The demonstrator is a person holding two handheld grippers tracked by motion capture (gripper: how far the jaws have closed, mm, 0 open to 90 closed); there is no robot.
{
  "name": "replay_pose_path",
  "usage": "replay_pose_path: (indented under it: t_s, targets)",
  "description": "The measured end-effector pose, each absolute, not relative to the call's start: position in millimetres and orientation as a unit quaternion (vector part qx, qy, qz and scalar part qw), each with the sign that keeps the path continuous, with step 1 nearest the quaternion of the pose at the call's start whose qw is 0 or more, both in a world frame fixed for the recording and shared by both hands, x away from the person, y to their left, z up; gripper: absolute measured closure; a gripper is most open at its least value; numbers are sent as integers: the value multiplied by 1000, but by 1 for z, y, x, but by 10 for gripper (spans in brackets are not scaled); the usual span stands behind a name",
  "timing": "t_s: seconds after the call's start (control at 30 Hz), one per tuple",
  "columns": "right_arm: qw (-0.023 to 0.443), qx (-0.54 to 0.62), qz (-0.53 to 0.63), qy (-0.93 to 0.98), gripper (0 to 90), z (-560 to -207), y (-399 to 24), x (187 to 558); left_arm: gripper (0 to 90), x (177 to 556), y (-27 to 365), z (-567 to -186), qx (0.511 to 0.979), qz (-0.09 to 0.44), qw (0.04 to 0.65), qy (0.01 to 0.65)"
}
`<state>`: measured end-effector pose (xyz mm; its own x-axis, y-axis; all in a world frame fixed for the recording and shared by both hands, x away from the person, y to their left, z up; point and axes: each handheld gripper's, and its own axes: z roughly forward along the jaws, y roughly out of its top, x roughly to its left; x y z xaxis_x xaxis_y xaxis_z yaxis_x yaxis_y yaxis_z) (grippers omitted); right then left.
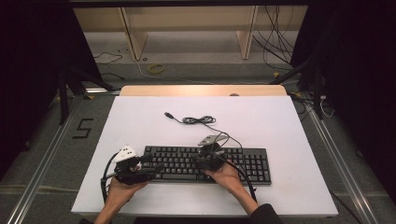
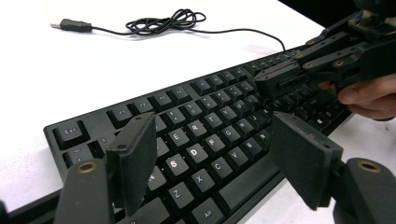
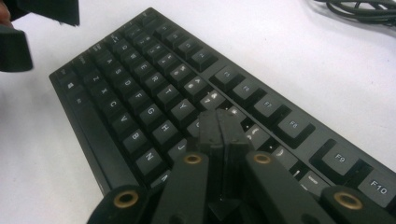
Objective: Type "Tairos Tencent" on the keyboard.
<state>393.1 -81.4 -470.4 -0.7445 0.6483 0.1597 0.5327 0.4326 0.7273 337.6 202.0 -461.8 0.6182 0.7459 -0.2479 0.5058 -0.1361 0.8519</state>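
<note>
A: Start at the left. What is your left gripper [image 1: 150, 169] doing?

B: I hold it low over the left end of the black full-size plastic keyboard [image 1: 243, 163], which lies along the near edge of the white tabletop [image 1: 140, 116], a little right of the middle. Its 2 jaws stand wide apart with nothing between them. In the left gripper view [image 2: 212, 156] they frame the letter keys around D and F without touching any.

A: Why open?

B: I judge it is just waiting there, spread and clear of the keys, so it does not press any by accident.

A: And the middle?

B: My right gripper [image 1: 198, 161] comes in over the middle of the keyboard with its jaws pressed flat together, nothing held. In the right gripper view [image 3: 222, 122] the joined tips make 1 narrow point just above the keys near Y and H. I cannot tell whether they touch a key yet. I keep them shut, I think, to poke 1 key like a fingertip.

A: Farther right?

B: The number pad is untouched. The keyboard's thin black cable [image 1: 198, 120] lies coiled toward the far edge, its USB plug [image 1: 169, 115] loose on the tabletop, so nothing is connected.
</note>
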Motion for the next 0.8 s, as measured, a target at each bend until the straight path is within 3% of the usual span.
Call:
replay_pose_path:
  t_s: [0.8]
  targets:
    - [71, 362, 396, 841, 900, -477, -79, 395, 308, 339, 202, -463, 744, 120, 502, 424]
